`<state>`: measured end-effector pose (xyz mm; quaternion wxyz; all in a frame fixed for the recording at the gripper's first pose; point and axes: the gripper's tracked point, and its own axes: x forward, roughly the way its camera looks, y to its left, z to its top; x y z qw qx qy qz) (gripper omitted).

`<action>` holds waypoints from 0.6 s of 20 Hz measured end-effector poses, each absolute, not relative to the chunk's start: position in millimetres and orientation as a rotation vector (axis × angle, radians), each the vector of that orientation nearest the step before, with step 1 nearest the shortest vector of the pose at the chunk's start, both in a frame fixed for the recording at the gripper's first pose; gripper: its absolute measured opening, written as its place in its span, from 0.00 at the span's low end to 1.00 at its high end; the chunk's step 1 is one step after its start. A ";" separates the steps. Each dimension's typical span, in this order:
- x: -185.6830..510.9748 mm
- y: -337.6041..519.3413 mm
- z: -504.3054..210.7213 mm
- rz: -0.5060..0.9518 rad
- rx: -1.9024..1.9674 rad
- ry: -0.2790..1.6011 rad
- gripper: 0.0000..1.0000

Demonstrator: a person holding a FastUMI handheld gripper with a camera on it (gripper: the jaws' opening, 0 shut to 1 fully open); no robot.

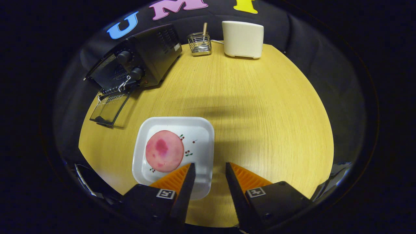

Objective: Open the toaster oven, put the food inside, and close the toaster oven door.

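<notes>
A black toaster oven (143, 58) stands at the far left of the round wooden table (260, 113), its glass door (109, 109) swung down flat and open. Nearer, a white square plate (201, 136) holds a round pink slice of food (164, 151). My gripper (210, 167) hangs above the plate's right front corner, open, with nothing between its fingers. The left finger overlaps the plate's near edge just right of the pink slice; the right finger is over bare table.
At the back of the table stand a wire cutlery holder (199, 44) with a wooden handle in it and a cream box-shaped appliance (243, 39). Bare tabletop spreads to the right of the plate.
</notes>
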<state>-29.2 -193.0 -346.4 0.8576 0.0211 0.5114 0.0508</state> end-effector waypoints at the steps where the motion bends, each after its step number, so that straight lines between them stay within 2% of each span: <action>1: -32.3 -191.3 -347.1 0.104 0.040 1.089 0.55; 3: -31.9 -190.9 -348.1 0.109 0.021 1.097 0.37; 4: -33.4 -190.0 -348.1 0.112 0.015 1.106 0.33; 6: -36.1 -189.9 -350.4 0.096 0.045 1.129 0.33; 9: -42.2 -191.6 -346.4 0.040 0.136 1.180 0.17; 12: -45.5 -186.3 -349.6 0.066 0.247 1.171 0.11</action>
